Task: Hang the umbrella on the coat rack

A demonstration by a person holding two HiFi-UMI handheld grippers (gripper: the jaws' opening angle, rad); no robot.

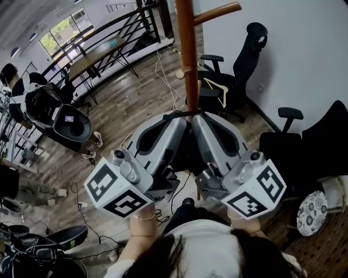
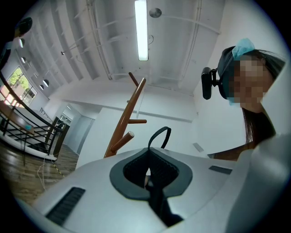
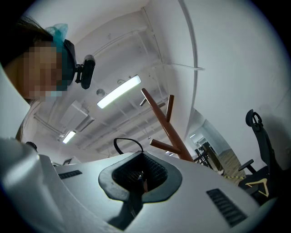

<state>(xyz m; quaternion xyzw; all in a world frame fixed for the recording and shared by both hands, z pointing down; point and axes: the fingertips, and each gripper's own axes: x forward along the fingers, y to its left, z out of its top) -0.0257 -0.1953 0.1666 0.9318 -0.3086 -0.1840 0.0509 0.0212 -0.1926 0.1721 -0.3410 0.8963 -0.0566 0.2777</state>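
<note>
Head view: the left gripper [image 1: 178, 120] and the right gripper [image 1: 201, 120] lie side by side, their tips meeting right against the pole of the coat rack [image 1: 187, 49].
Left gripper jaws: closed together on the umbrella [image 2: 159, 207], whose black body runs down from between the pads.
Right gripper jaws: likewise pressed together on the same black umbrella, seen in the right gripper view.
Umbrella place: pinched between both grippers just in front of the coat rack pole and mostly hidden by them; it hangs on no peg.
Strap loop [image 2: 160, 135]: black, standing up past the jaw tips, close beside the coat rack's lower pegs. Whether it touches the wood cannot be told.
Coat rack build: reddish-brown wood, an upright pole with pegs slanting upward, a long peg [image 1: 217, 12] high on the right and a short peg [image 1: 184, 70] lower down.
Markings: each marker cube [image 1: 117, 190] carries black-and-white square code patterns. Any other print is too small to read.
Right of the coat rack: black office chairs [image 1: 239, 65] against the white wall, with a pale wooden clothes hanger [image 1: 216, 89] resting on one.
Left of the coat rack: a wooden table [image 1: 98, 54] beside a black railing [image 1: 117, 27], and a white cable [image 1: 163, 68] trailing over the plank floor [image 1: 130, 103].
Person: a bracelet [image 1: 144, 217] on the left wrist and a head-mounted camera [image 2: 207, 83].
Above the coat rack: a lit ceiling strip light [image 2: 142, 29].
</note>
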